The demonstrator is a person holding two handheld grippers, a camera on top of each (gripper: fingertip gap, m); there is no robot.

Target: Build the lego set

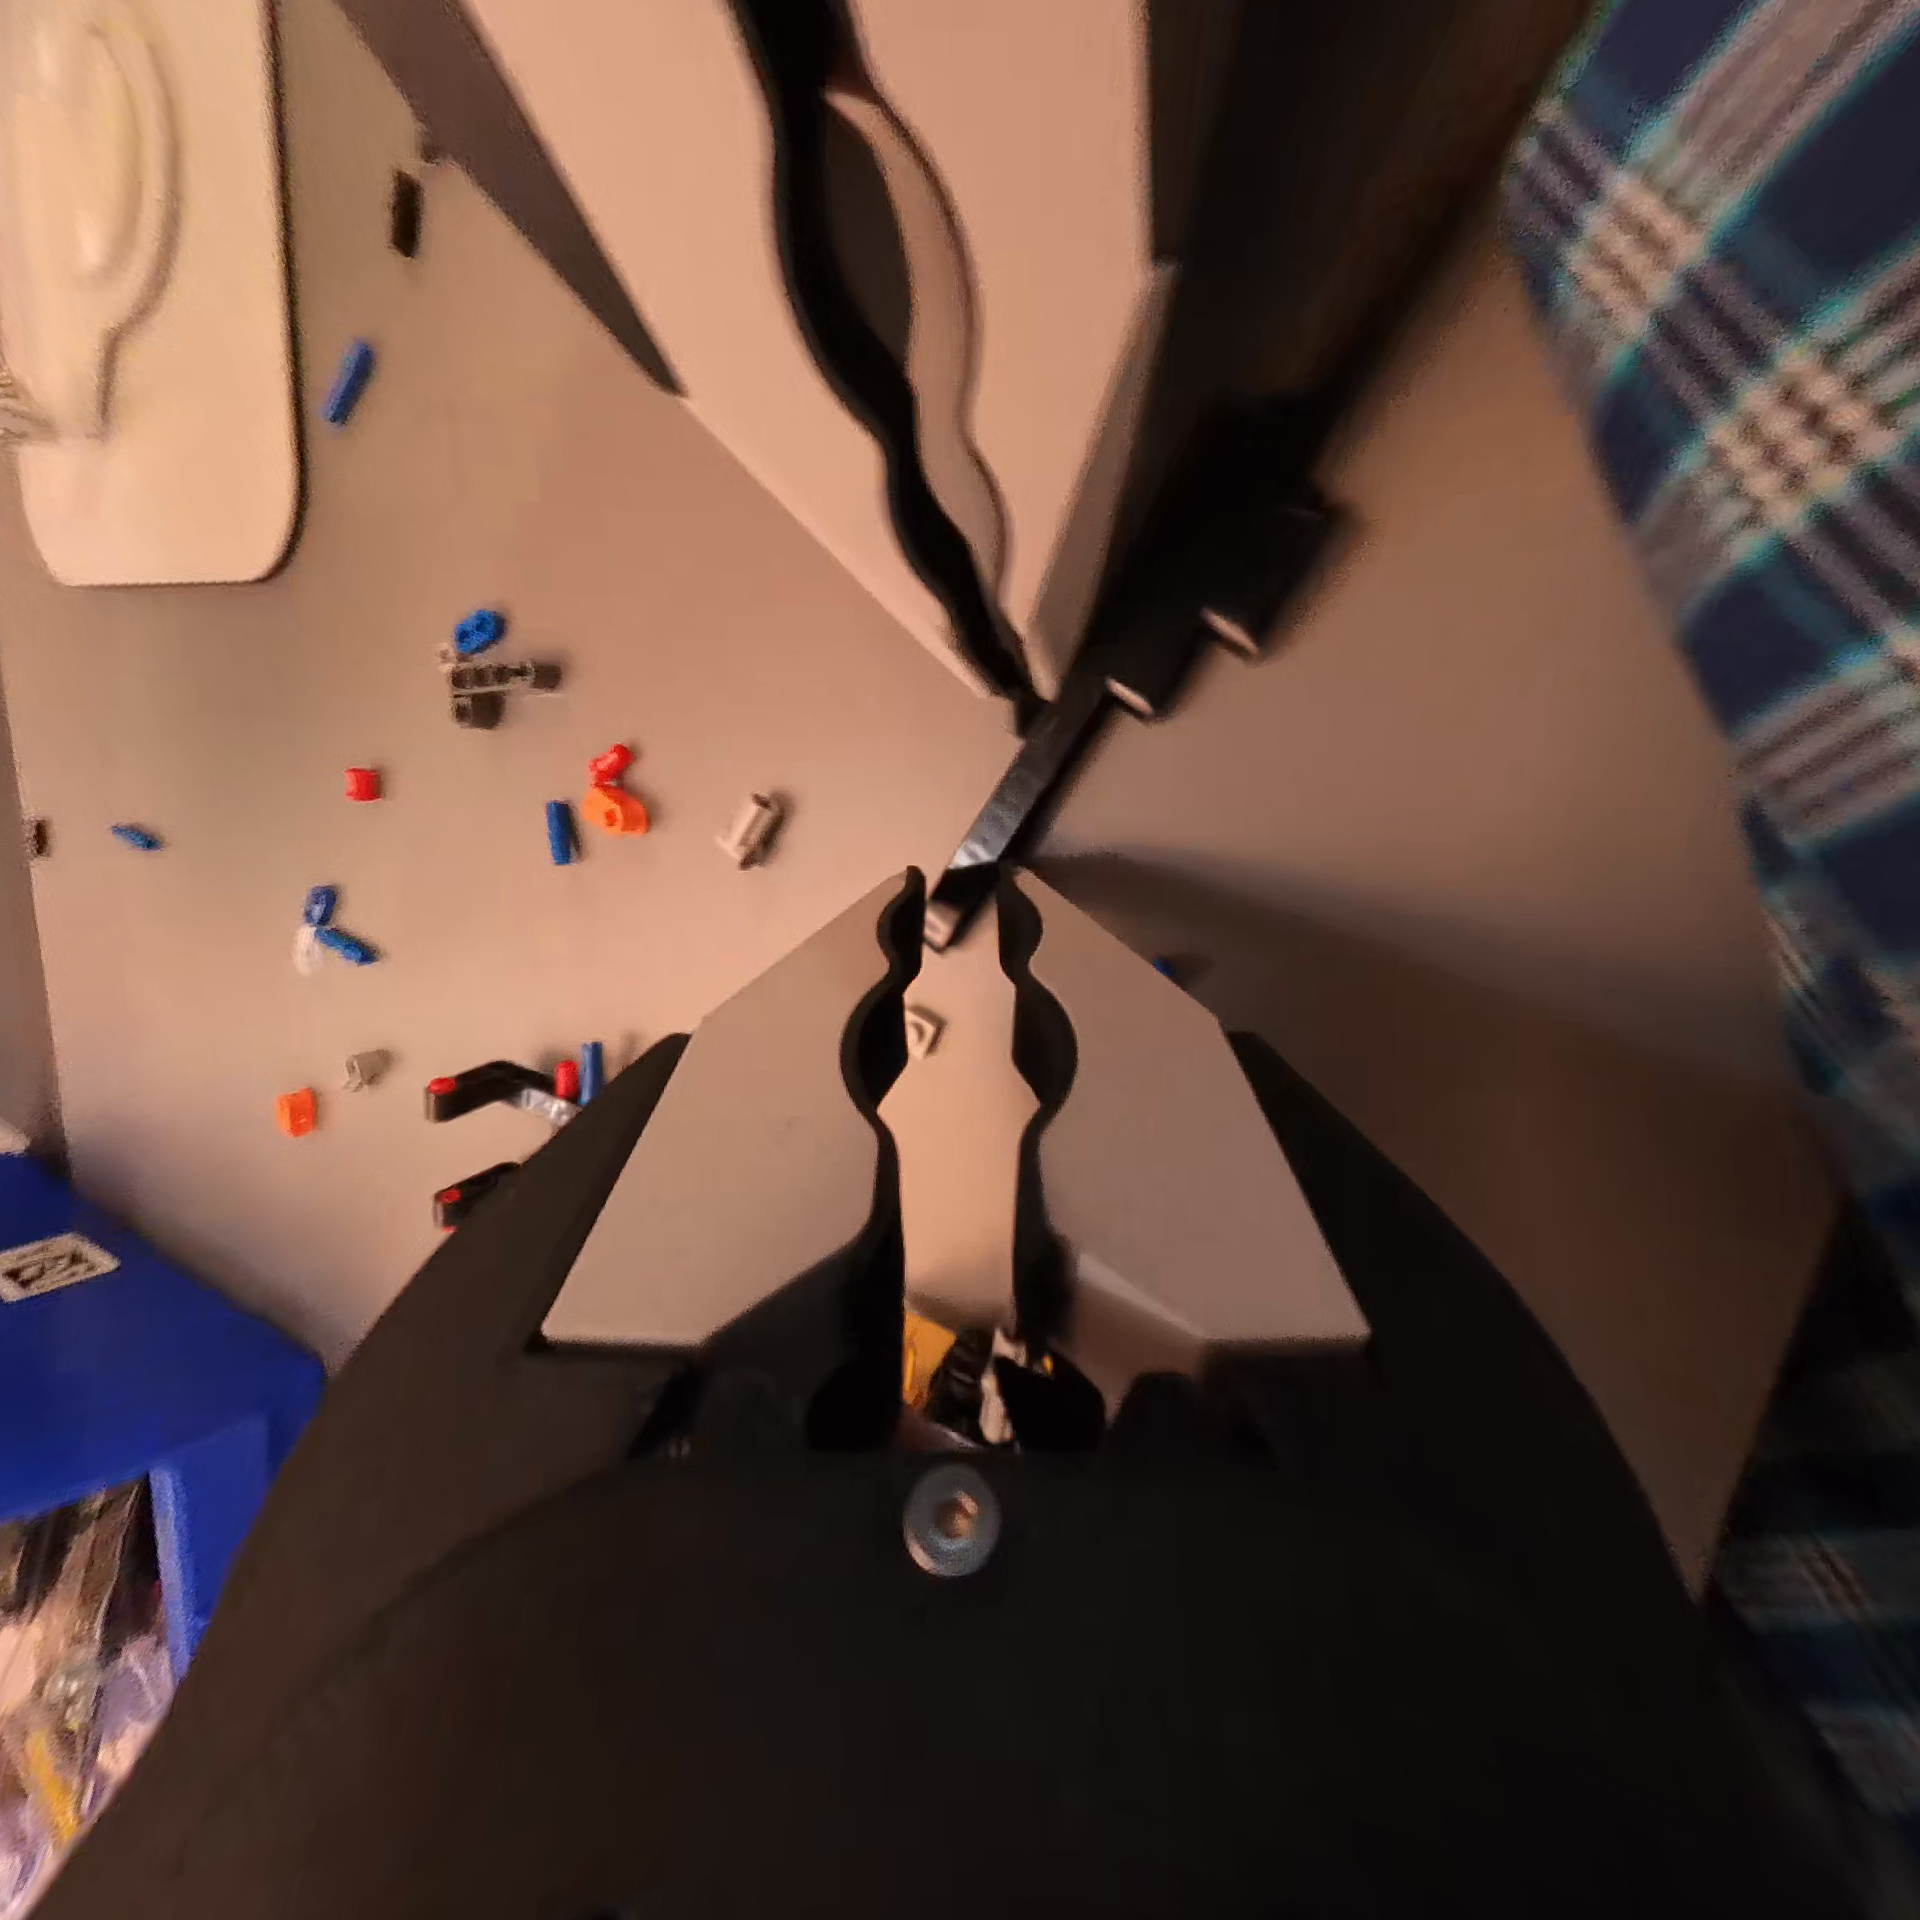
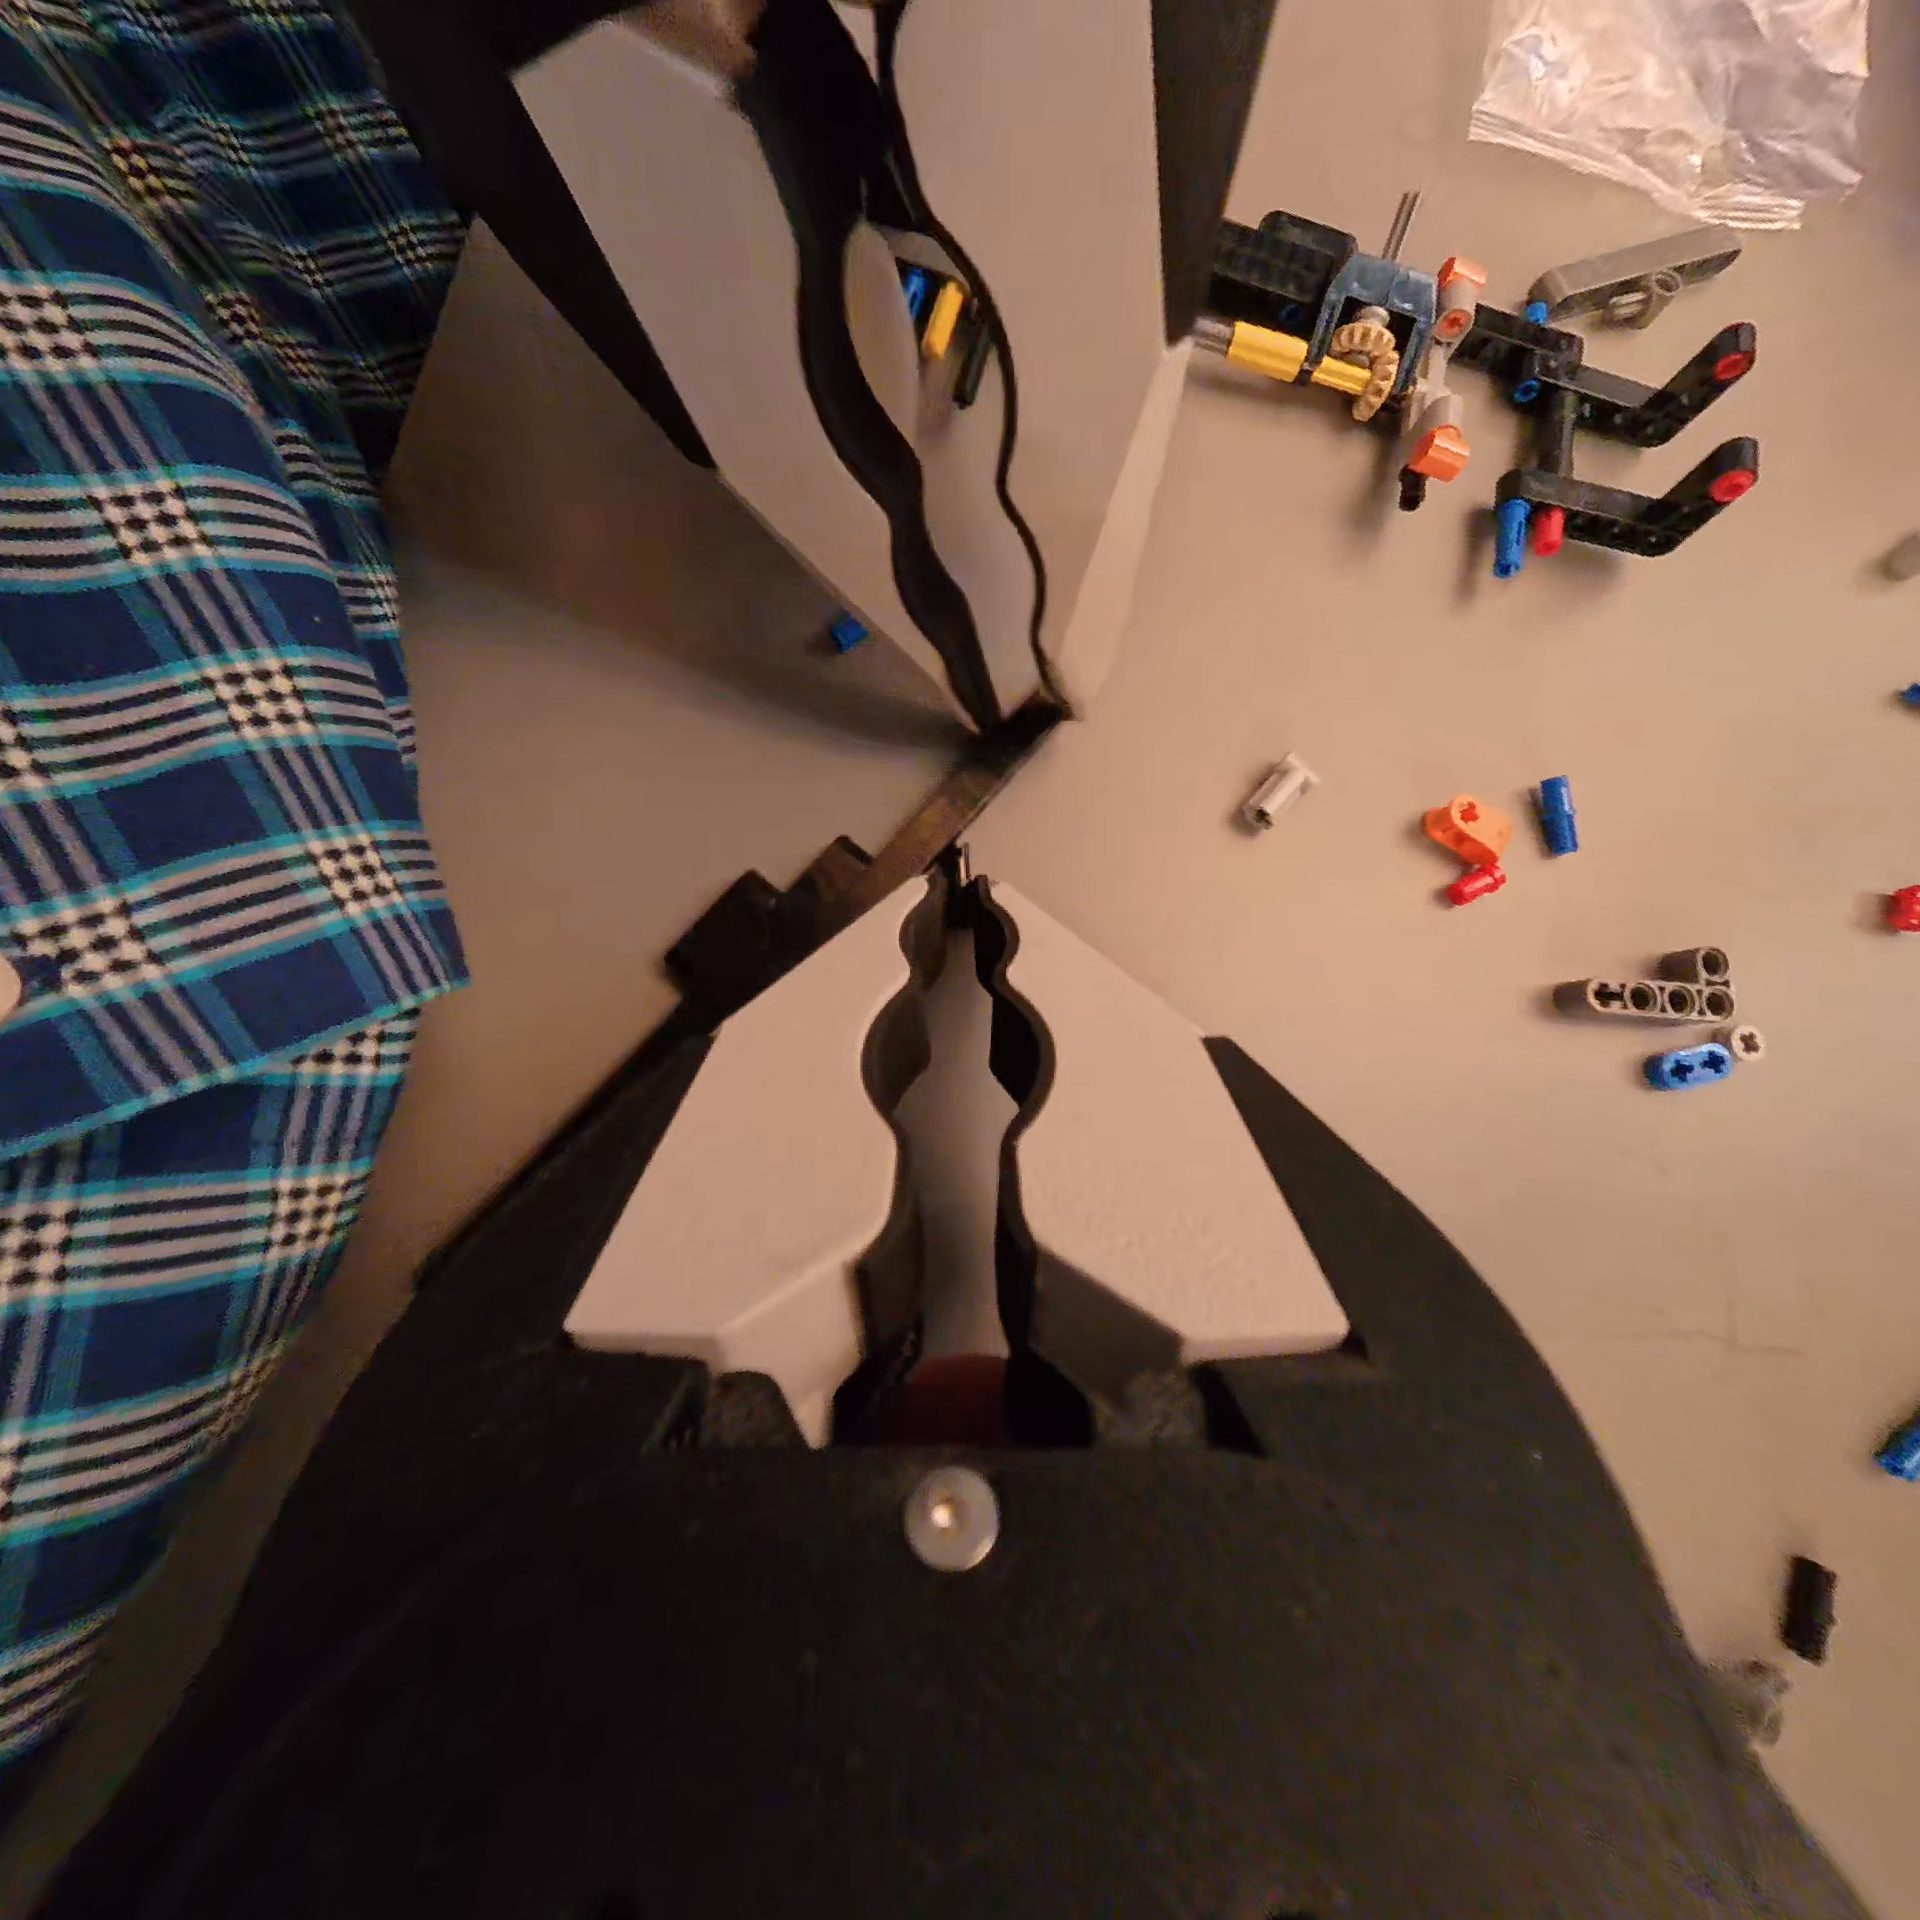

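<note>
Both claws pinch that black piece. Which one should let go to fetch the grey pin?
Probably the right gripper: it nips the black beam with bare tips, while the left gripper clamps its end squarely. The grey pin lies open beside it.

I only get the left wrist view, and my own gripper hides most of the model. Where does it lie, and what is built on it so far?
Observer: The partly built model lies on the table, past the left gripper.
Operator: Any gear fitted yet?
Observer: Yes, a tan gear sits next to a yellow sleeve.
Operator: Anything loose nearby?
Observer: A grey beam lies just beyond it.
</note>
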